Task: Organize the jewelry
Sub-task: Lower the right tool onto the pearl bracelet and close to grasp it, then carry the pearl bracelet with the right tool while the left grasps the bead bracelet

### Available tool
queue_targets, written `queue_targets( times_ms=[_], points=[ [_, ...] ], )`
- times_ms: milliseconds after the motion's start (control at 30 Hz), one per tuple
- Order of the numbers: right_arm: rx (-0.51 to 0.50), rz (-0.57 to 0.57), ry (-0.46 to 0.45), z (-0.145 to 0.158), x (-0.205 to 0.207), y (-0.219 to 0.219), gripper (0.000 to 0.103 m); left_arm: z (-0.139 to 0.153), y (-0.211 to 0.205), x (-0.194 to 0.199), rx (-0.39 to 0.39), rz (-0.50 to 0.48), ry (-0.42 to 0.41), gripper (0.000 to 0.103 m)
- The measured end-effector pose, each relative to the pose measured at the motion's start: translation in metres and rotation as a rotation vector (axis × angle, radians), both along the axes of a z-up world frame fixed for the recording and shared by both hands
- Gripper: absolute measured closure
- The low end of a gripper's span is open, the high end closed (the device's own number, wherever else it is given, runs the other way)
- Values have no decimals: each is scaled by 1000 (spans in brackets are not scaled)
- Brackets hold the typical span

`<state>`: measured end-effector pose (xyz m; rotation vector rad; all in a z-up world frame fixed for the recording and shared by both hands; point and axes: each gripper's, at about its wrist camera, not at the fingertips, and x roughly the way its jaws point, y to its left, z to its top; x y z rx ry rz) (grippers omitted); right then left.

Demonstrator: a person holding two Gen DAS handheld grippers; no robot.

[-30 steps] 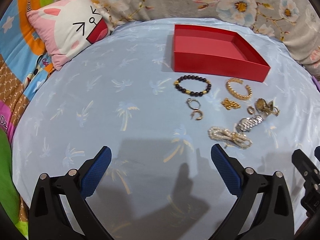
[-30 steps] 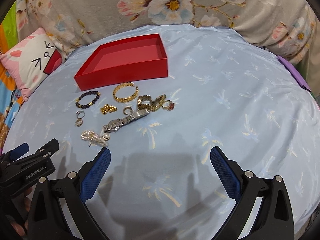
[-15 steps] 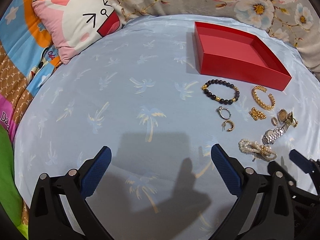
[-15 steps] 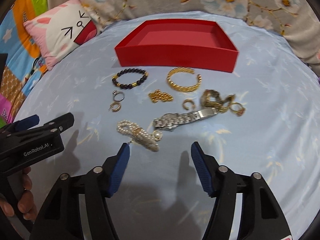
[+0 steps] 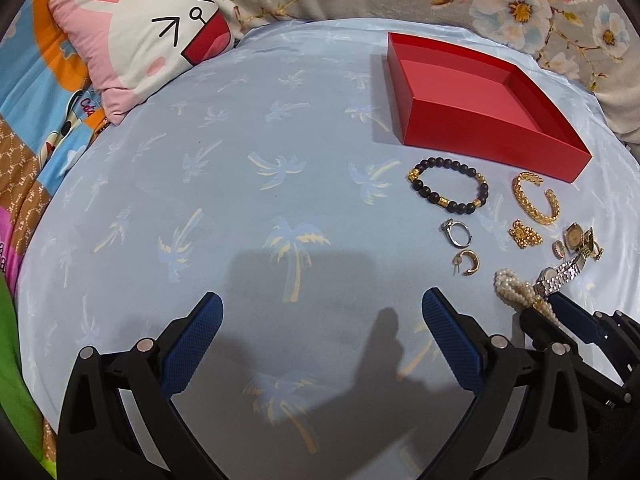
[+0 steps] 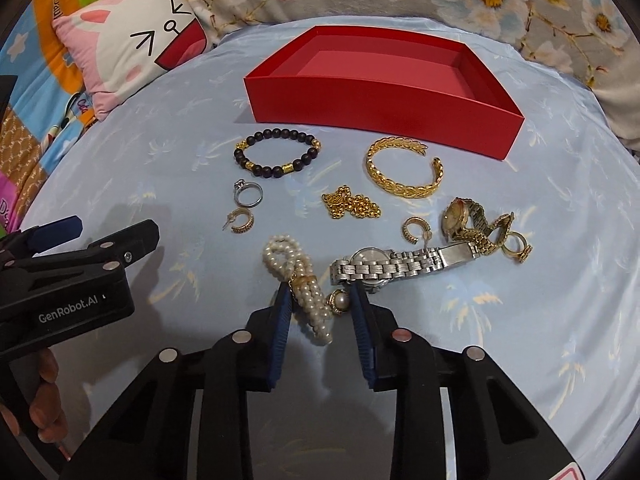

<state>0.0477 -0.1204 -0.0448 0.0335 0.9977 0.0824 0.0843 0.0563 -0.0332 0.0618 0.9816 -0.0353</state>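
From the left wrist, the left gripper hangs wide apart over bare palm-print sheet, holding nothing; the pearl bracelet, creamy beads bunched by a gold clasp, lies right of it beside the silver watch. From the right wrist, the right gripper is closing, its narrowing jaws straddling the pearl bracelet; the left pad touches the beads, the right one seems just clear; the empty red box sits beyond.

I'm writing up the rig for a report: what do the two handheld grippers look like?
Both the left gripper and right gripper are matte black plastic frames with silver round rivets and ribbed blue fingers. The left one's body carries white "GenRobot.AI" lettering.
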Motion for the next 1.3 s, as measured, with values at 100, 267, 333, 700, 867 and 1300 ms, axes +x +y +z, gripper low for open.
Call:
queue_targets(
  times_ms=[100,267,333,700,867,1300],
  points=[
    [19,-2,5,0,0,-4,77,0,-3,3,-4,-10,1,6],
    [52,-2,5,4,-4,-6,83,-1,-10,5,-6,-26,3,6],
    [55,-6,-1,8,-8,-7,83,-1,-13,6,-6,-32,3,6],
    [58,-79,-53,34,-31,-36,84,2,-35,9,-18,-74,-4,5],
    [57,-107,-61,38,-38,-46,84,4,-45,9,-19,-89,-8,5],
    [101,-183,-69,40,-46,-78,84,0,-62,53,-86,-95,-1,6]
  ],
)
